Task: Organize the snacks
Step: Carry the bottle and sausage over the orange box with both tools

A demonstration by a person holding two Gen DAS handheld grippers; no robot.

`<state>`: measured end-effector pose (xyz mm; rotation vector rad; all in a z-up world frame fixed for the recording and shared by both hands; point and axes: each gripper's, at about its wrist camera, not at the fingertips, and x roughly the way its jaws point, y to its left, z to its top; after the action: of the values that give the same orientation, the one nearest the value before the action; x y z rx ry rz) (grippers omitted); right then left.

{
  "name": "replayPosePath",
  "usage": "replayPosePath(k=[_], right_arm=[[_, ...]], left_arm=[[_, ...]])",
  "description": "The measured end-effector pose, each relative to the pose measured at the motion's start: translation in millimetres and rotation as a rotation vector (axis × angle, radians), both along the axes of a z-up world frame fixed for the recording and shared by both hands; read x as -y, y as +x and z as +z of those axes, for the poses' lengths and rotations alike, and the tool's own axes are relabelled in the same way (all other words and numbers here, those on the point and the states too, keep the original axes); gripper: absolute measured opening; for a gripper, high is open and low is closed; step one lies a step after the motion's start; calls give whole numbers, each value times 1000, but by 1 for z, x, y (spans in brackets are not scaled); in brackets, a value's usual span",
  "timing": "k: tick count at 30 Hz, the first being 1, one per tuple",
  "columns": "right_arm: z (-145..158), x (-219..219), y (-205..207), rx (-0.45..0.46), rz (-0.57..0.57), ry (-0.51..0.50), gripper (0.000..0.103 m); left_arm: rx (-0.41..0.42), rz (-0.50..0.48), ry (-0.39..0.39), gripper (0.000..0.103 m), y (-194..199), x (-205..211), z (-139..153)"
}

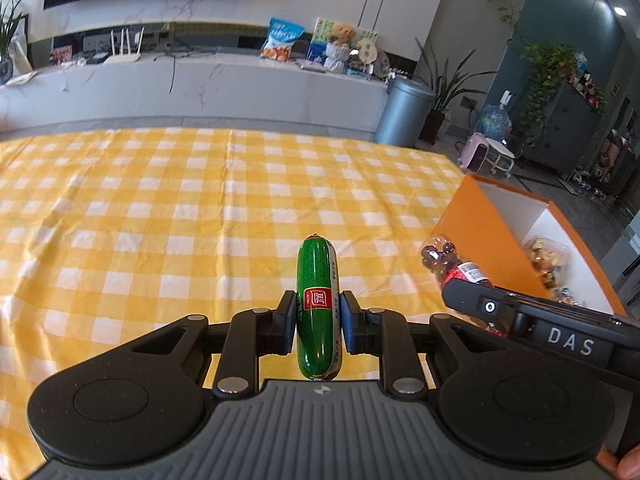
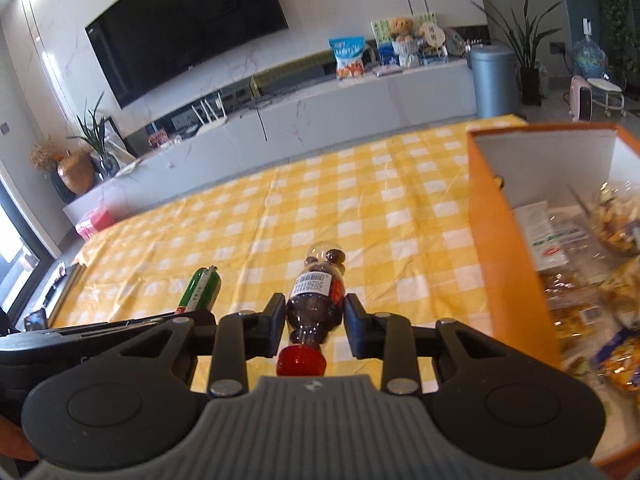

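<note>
One green sausage (image 1: 318, 312), one candy bottle (image 2: 316, 300), one orange box (image 2: 512, 248), several bagged snacks (image 2: 616, 232).

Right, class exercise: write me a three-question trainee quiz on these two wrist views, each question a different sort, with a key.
1. True or false: the left gripper is shut on the green sausage.
2. Multiple choice: what does the right gripper hold? A) a bag of chips B) a small bottle of dark candies with a red cap C) nothing
3. Fill in: snack packets already lie inside the ______ box at the right of the checkered tablecloth.

Key: 1 true; 2 B; 3 orange.
</note>
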<state>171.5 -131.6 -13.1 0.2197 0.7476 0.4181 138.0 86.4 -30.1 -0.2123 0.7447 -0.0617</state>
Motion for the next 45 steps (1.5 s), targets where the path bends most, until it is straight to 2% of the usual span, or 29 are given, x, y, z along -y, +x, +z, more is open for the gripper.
replayPosePath(k=[6, 10, 12, 16, 23, 27, 30, 34, 39, 45], right_arm=[[32, 42, -28, 67, -34, 33, 30], [46, 73, -38, 88, -72, 29, 30], [52, 86, -41, 98, -85, 1, 30], [60, 115, -42, 91, -112, -89, 30], [50, 159, -28, -37, -82, -176, 30], [37, 169, -14, -111, -42, -216, 30], [27, 172, 4, -177, 6, -208, 30], [12, 168, 22, -257, 68, -230, 30], [-1, 163, 37, -332, 137, -245, 30], [-21, 158, 52, -446, 173, -241, 30]], left_arm=[[59, -56, 16, 25, -17, 29, 24], [80, -124, -10, 25, -19, 52, 36], [78, -171, -42, 25, -15, 65, 41], [19, -278, -167, 25, 4, 93, 44], [-83, -462, -179, 25, 48, 152, 47], [-190, -528, -120, 25, 73, 181, 40], [-276, -560, -66, 25, 89, 197, 30], [-344, -580, -12, 25, 99, 203, 17], [-443, -604, -11, 25, 109, 204, 4], [-474, -617, 12, 25, 117, 204, -3]])
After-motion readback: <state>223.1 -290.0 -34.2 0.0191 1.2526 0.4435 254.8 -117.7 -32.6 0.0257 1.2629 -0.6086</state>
